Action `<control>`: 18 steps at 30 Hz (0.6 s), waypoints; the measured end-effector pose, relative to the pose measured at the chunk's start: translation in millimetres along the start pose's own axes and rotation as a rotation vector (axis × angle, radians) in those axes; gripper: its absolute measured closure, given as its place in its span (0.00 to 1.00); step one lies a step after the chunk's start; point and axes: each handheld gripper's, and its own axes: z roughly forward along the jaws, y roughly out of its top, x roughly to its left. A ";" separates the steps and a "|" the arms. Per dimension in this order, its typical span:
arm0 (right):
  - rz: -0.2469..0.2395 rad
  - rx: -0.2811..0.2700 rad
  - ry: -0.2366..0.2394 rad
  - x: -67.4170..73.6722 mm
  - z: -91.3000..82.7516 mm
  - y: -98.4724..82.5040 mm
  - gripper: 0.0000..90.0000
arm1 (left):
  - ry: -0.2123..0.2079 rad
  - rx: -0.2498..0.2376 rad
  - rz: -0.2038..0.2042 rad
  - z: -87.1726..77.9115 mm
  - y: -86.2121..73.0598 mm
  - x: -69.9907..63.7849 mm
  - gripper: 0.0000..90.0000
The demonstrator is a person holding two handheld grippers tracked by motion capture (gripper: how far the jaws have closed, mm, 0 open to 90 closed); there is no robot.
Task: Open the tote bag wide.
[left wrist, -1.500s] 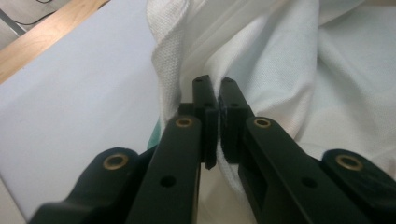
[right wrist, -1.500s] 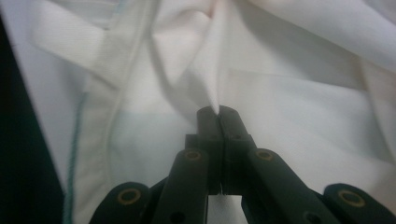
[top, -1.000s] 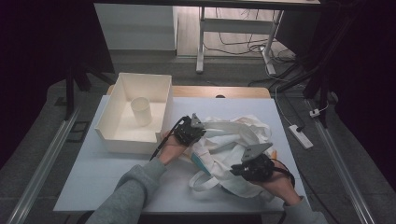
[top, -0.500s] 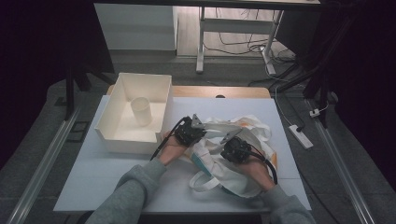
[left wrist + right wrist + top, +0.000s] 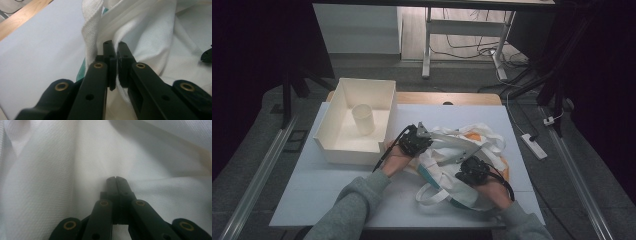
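A pale grey-white table top (image 5: 337,190) carries the work, with a strip of bare wood (image 5: 447,98) along its far edge. The room around it is dark; a white cabinet (image 5: 357,30), metal table legs (image 5: 427,45) and loose cables on the floor sit beyond, and a power strip (image 5: 533,146) lies off to the right. Just left of the left gripper (image 5: 416,140) stands an open white bin (image 5: 337,145) with a white cup (image 5: 363,119) upright inside it.

Between and under both tools lies a white cloth tote bag (image 5: 447,170) — crumpled, woven in a fine weave, with white strap handles, a teal edge toward the person and an orange patch at its far right.

The left gripper, seen in its own view (image 5: 114,53), has its jaws drawn almost together on a fold of the bag's white fabric (image 5: 150,40), which rises from between the tips. The left hand (image 5: 398,157) comes in from below, the grey sleeve (image 5: 352,210) angled up toward the bin.

The right gripper (image 5: 472,171) rests low on the bag, near the person's edge of the table. Its jaws have just been closing and now stand pressed together (image 5: 116,180); whether a thin pinch of cloth sits between the tips is hard to tell — the fabric (image 5: 50,170) lies right against them.
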 end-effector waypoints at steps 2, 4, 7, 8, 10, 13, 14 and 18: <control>-0.005 -0.004 -0.018 2.9 0.0 -0.5 1.00 | -0.003 0.002 -0.004 1.9 -0.6 0.8 0.97; -0.014 -0.010 -0.024 6.0 0.1 -0.5 1.00 | -0.008 0.002 -0.009 3.5 -1.1 1.9 0.97; -0.031 -0.034 0.019 11.7 -1.5 0.1 1.00 | -0.007 0.000 0.000 2.9 -0.9 2.1 0.97; -0.024 -0.044 0.092 13.1 -1.9 0.5 1.00 | -0.009 -0.005 -0.003 2.8 -0.8 1.6 0.97; -0.048 -0.035 0.102 22.0 1.2 1.3 1.00 | -0.007 -0.004 -0.003 3.2 -0.8 1.0 0.97; -0.045 -0.035 0.104 21.6 1.4 2.2 1.00 | -0.007 -0.006 -0.002 4.1 -1.0 1.8 0.97; -0.036 -0.042 0.109 20.8 1.7 1.3 1.00 | -0.006 -0.008 -0.001 4.5 -0.8 1.6 0.97; -0.046 -0.043 0.098 22.3 1.7 1.8 1.00 | -0.001 -0.009 0.005 6.8 0.5 2.1 0.96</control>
